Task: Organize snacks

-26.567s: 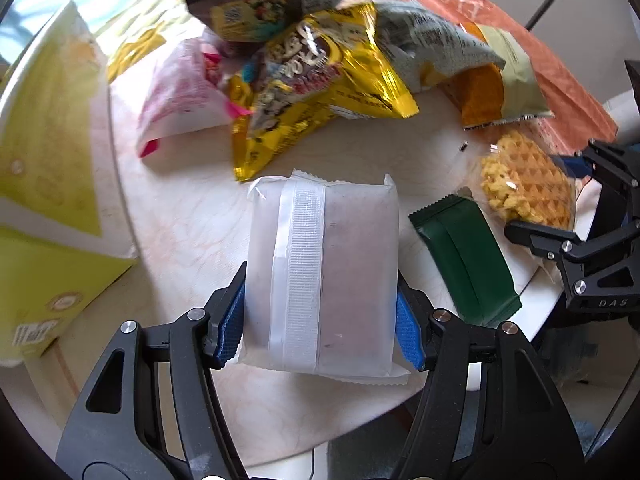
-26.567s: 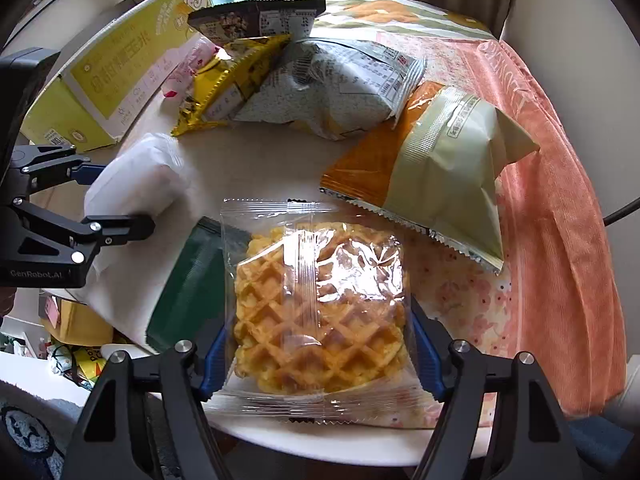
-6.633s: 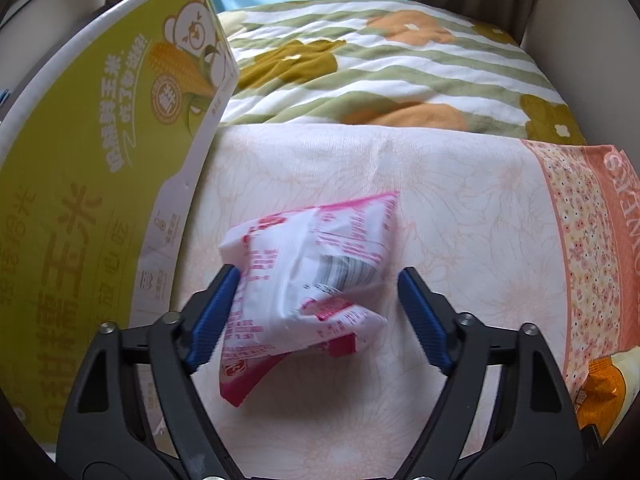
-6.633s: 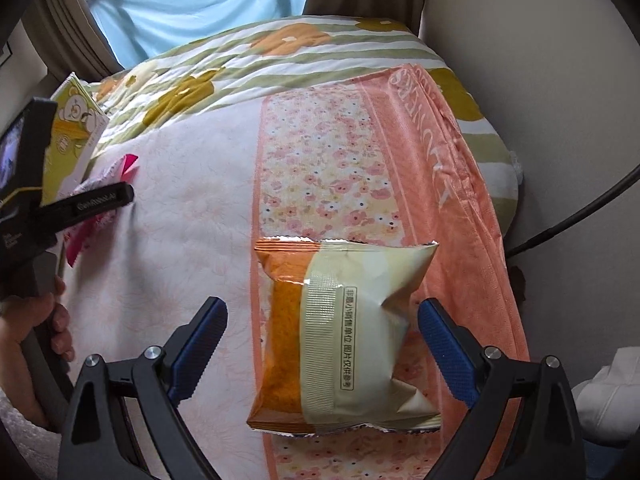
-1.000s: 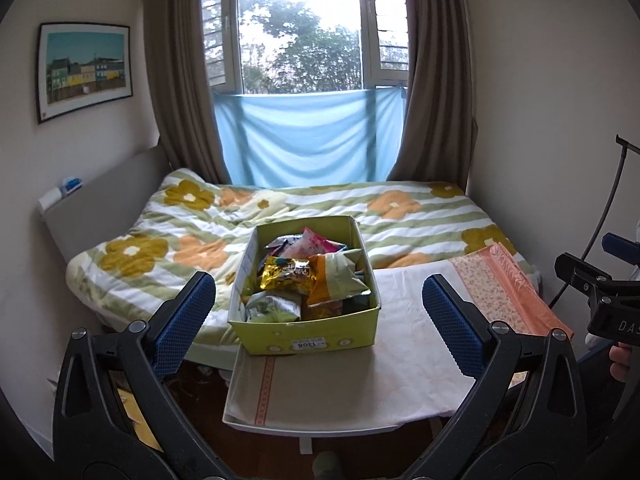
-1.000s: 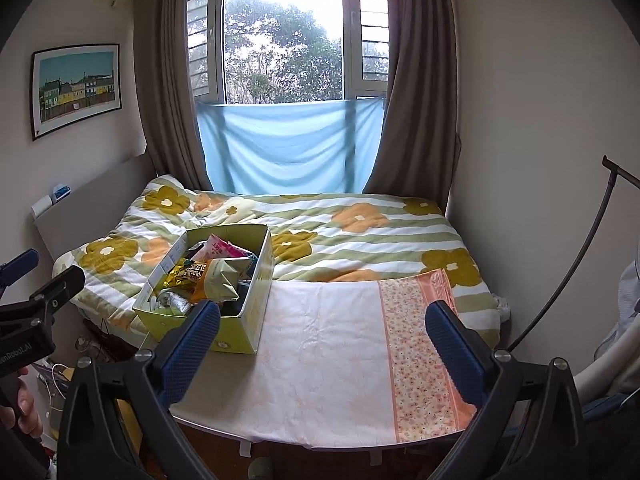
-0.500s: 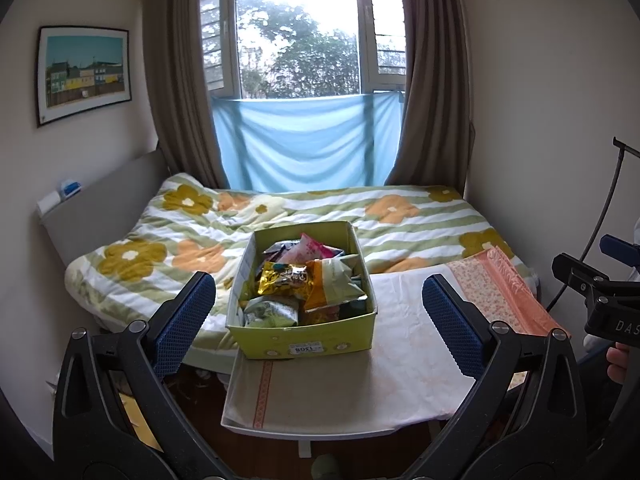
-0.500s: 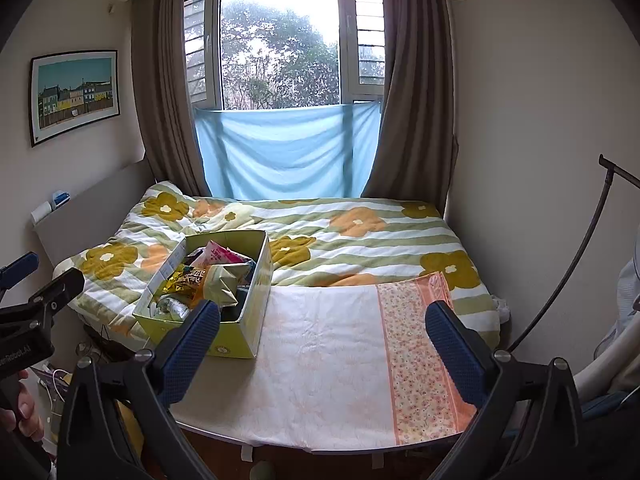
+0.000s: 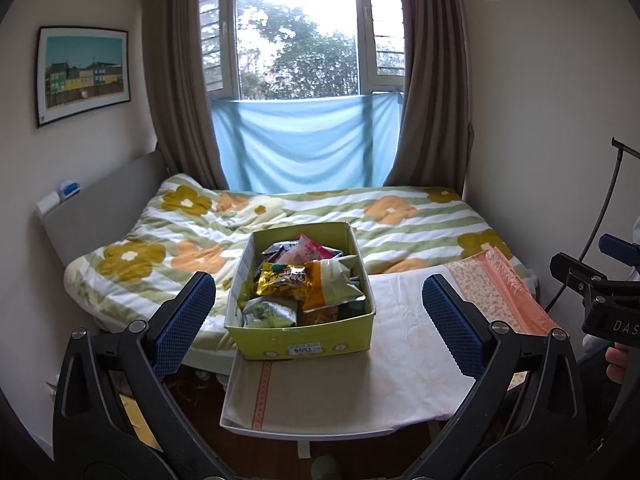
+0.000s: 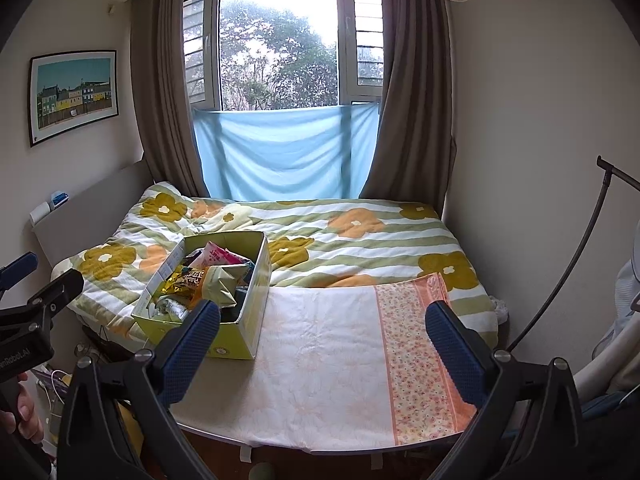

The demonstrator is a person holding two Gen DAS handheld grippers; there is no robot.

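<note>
A yellow-green cardboard box (image 9: 304, 344) stands at the left end of the cloth-covered table (image 9: 400, 376), filled with several snack packets: a gold one (image 9: 284, 278), an orange-and-cream one (image 9: 332, 288), a pink one (image 9: 308, 250). It also shows in the right wrist view (image 10: 244, 332). My left gripper (image 9: 320, 322) is open and empty, held well back from the table. My right gripper (image 10: 322, 342) is open and empty, also held back. Each gripper shows at the edge of the other's view.
A bed with a flowered striped quilt (image 9: 400, 216) lies behind the table under the window. A peach floral cloth strip (image 10: 416, 344) covers the table's right end. A black cable stand (image 10: 560, 280) leans by the right wall. Clutter sits on the floor at the left (image 10: 56, 384).
Both views have drifted slightly; the box and table sit a little lower in frame. Both grippers stay open and empty.
</note>
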